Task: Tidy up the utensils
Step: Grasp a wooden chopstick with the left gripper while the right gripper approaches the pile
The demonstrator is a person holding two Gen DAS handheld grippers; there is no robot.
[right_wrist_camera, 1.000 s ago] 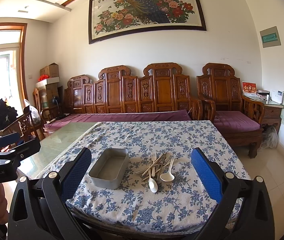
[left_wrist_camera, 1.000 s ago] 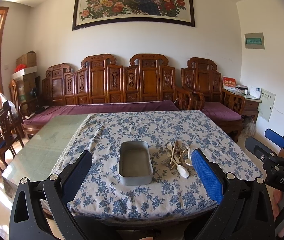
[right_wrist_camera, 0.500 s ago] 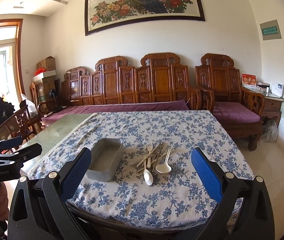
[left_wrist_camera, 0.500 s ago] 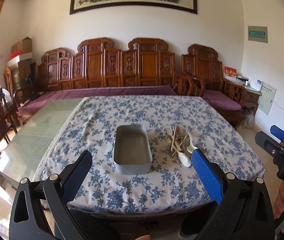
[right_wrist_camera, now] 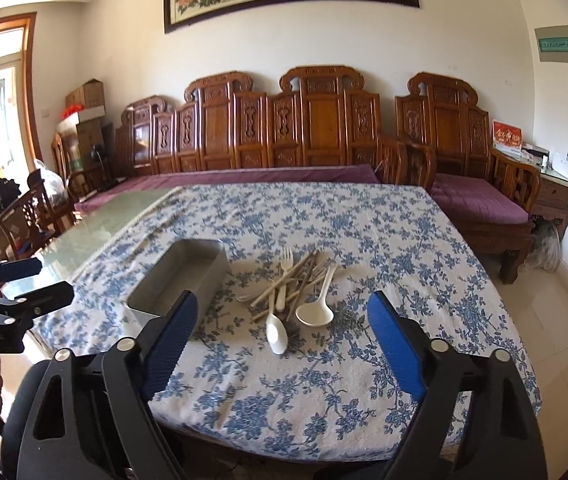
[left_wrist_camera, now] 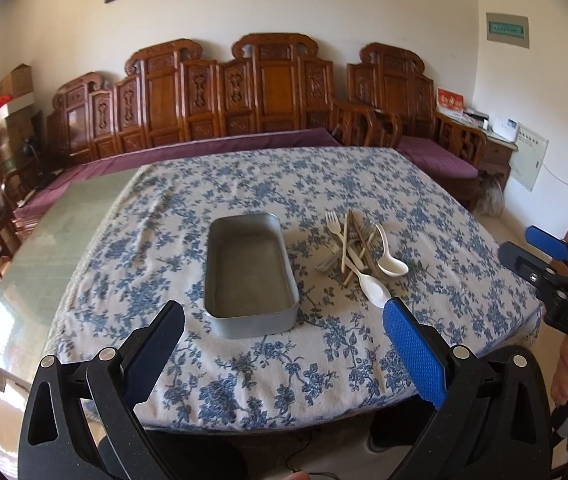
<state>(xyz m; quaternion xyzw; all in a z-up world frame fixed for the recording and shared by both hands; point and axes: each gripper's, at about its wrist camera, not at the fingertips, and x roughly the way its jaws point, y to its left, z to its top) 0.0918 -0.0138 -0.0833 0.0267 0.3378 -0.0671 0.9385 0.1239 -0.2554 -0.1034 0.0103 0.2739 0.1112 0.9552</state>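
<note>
A grey metal tray point(left_wrist_camera: 250, 270) point(right_wrist_camera: 180, 276) sits empty on the blue-flowered tablecloth point(left_wrist_camera: 244, 376) point(right_wrist_camera: 364, 220). Just right of it lies a pile of utensils point(left_wrist_camera: 358, 254) point(right_wrist_camera: 296, 288): white spoons, a white fork and several wooden chopsticks. My left gripper point(left_wrist_camera: 284, 332) is open above the table's near edge, in front of the tray, with nothing between its fingers. My right gripper point(right_wrist_camera: 282, 330) hovers short of the pile; its jaws are closing but still wide apart, with nothing held. Each gripper shows at the other view's side point(left_wrist_camera: 540, 256) point(right_wrist_camera: 24, 284).
Carved wooden benches with purple cushions point(left_wrist_camera: 268, 96) point(right_wrist_camera: 476, 200) line the wall behind the table. Bare green glass tabletop point(left_wrist_camera: 44, 240) lies left of the cloth. Wooden chairs point(right_wrist_camera: 16, 220) stand at far left. A side cabinet point(right_wrist_camera: 556, 192) stands at right.
Both grippers have dropped and moved in toward the table, so the tray and utensils look larger and nearer. The right gripper's fingers stand a little closer together than before.
</note>
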